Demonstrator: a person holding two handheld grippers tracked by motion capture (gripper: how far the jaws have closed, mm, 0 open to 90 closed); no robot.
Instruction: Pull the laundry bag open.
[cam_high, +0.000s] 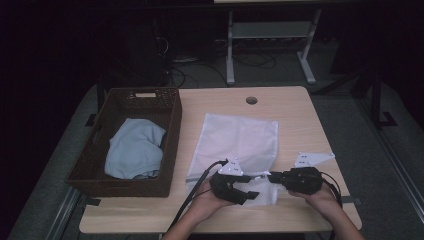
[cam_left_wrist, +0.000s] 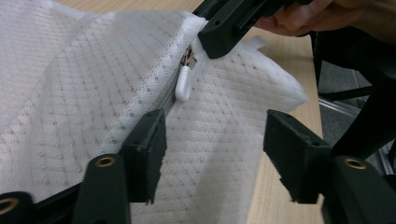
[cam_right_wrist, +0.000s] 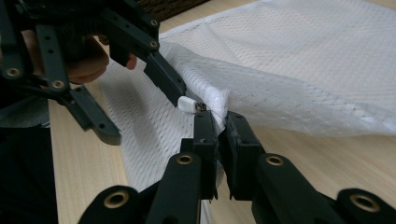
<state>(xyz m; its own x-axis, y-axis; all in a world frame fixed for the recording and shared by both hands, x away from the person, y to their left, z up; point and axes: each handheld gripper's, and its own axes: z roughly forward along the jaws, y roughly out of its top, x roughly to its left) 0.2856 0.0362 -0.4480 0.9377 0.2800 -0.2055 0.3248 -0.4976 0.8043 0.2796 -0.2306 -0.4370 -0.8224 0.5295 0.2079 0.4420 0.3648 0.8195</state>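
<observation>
While both hands rest low at the near edge, findings run from largest item to smallest.

Table (cam_high: 300, 107): pale wood, bearing a basket at the left and a bag at the centre.
Basket (cam_high: 172, 127): dark wicker, holding a crumpled light blue cloth (cam_high: 134, 149).
Mesh bag (cam_high: 239, 137): white, flat on the table, its near edge lifted between the two tongs.
Left hand (cam_high: 206, 201): comes in from the near edge, palm under the tool, tool angled toward the right.
Right hand (cam_high: 324, 196): comes in from the near right, tool lying level and pointing left.
Left gripper (cam_left_wrist: 215, 144): jaws apart, mesh and zip line between them, pads clear of the cloth.
Right gripper (cam_right_wrist: 219, 122): jaws closed on the bag's edge just beside the zip end.
Zip pull (cam_left_wrist: 184, 85): white tab, hanging on the seam, close to the right tongs' tips.
</observation>
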